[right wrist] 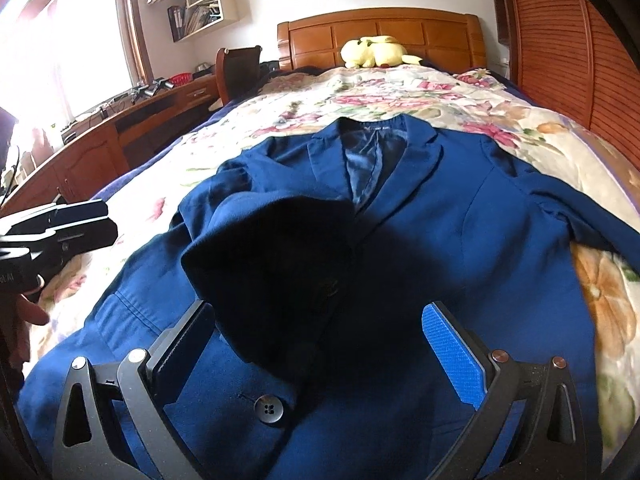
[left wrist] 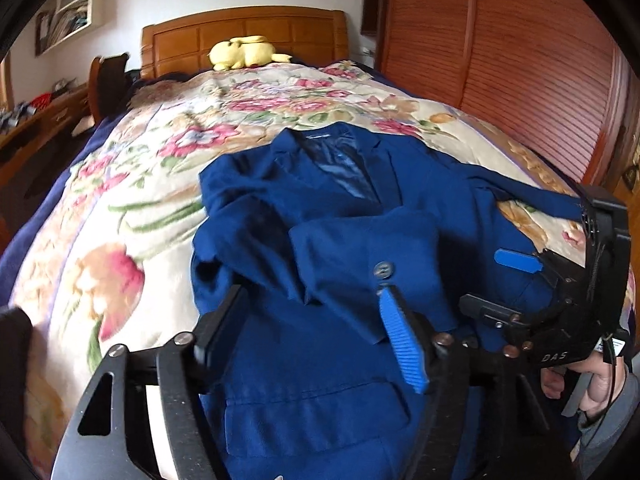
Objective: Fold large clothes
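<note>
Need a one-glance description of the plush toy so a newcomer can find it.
Start at the bed's wooden headboard. Against its foot, at the far end of the floral quilt, lies a pale yellow plush toy. It is the only soft toy there, far beyond the blue jacket.

Letters "DAS", pale on black, on the body of the right gripper (left wrist: 520, 264), near the hand (left wrist: 592, 392) holding it, in the left wrist view. Small white label (left wrist: 610, 346) on the same body, just right of those letters; print too small to read. Fragment of pale lettering, cut off by the frame edge and unreadable, on the body of the left gripper (right wrist: 80, 220) at the left margin of the right wrist view. Thin line of pale marks on the inner neckband of the blue jacket (right wrist: 460, 240), below the collar; blurred, not legible. No other readable text, numbers or signs.
</note>
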A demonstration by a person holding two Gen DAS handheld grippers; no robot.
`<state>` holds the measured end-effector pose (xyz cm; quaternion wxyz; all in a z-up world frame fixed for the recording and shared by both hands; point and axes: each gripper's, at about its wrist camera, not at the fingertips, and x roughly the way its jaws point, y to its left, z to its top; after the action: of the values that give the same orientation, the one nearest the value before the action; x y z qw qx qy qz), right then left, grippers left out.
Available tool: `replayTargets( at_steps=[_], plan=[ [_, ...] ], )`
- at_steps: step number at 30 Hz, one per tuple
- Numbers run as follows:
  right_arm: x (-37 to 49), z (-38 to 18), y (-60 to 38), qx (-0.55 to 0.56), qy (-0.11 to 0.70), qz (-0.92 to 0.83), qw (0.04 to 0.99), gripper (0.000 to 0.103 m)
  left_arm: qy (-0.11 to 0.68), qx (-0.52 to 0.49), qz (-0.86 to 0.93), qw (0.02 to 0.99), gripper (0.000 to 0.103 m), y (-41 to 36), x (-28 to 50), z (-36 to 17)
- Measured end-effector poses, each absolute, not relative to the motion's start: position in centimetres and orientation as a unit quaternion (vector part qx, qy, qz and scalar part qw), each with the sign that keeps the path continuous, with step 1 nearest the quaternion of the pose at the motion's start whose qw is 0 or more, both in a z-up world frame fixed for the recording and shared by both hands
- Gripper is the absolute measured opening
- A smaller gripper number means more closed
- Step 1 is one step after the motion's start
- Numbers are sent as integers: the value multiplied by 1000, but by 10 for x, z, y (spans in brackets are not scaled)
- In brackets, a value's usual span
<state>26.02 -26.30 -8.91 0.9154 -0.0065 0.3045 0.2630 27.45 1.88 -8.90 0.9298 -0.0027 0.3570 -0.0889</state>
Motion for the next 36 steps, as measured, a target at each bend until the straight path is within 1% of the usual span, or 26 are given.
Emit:
replayTargets(
  at_steps=[12, 17, 24, 29, 31, 32, 34, 36],
  plan=[
    [269, -99, -256, -7, 320, 265, 909, 103, 337, -33, -33, 940, 70, 52, 267, -130],
    [267, -99, -253, -16, 318, 264, 910, 103, 331, -51, -29, 942, 70, 61, 265, -135],
    [265, -98, -249, -28, 314, 273, 909, 103, 335, -43, -27, 941, 70, 58, 268, -142],
    [256, -88, -244, -40, 290, 293, 910, 101, 334, -48, -27, 941, 70, 60, 267, -144],
    [253, -87, -240, -42, 284, 308, 907, 97, 332, -51, -27, 941, 70, 61, 266, -144],
    [252, -87, -236, -48, 283, 314, 905, 93, 332, -51, -27, 941, 70, 62, 266, -144],
    [254, -94, -227, -64, 290, 324, 898, 79, 334, -49, -27, 941, 70, 61, 266, -145],
    [261, -107, -218, -80, 313, 333, 886, 50, 334, -44, -25, 941, 70, 60, 266, -146]
  ],
)
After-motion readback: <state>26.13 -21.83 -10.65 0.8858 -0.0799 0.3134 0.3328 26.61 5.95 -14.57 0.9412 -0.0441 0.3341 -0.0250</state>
